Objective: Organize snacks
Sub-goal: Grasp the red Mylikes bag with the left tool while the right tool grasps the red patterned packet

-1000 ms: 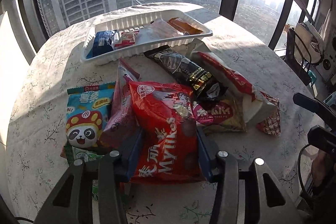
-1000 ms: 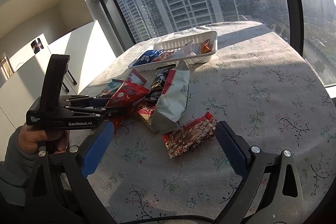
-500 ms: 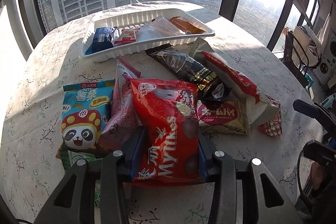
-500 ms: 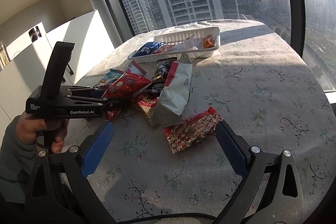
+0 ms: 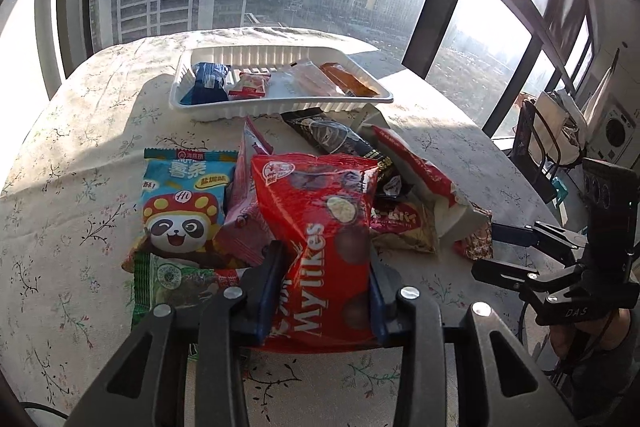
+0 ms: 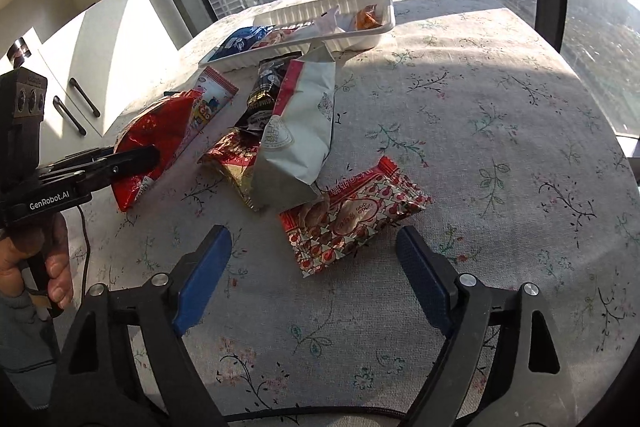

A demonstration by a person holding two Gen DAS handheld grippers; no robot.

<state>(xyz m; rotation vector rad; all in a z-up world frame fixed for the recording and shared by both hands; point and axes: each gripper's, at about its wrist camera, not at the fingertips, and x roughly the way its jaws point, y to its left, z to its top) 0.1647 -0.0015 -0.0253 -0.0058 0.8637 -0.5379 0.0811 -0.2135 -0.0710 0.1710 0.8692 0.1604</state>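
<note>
Worktop [image 6: 500,115], floral cloth: carries everything. White tray [image 5: 280,105], far side: some snacks filed, evidently the destination. Loose pile [image 5: 360,163], mid-cloth: unsorted. Red bag [image 5: 320,227]: pinched by left hand-held gripper [image 5: 326,281], jaws just closing, likely for lifting. Cherry-print packet [image 6: 352,211]: on cloth ahead of right hand-held gripper [image 6: 310,263], jaws apart, narrowing, gripping nothing.

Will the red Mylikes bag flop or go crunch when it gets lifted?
Probably floppy: the red Mylikes bag already creases between the left gripper fingers, which have just been closing. It looks puffy, so likely light. Round sweets pictured might crack if squeezed hard.
</note>
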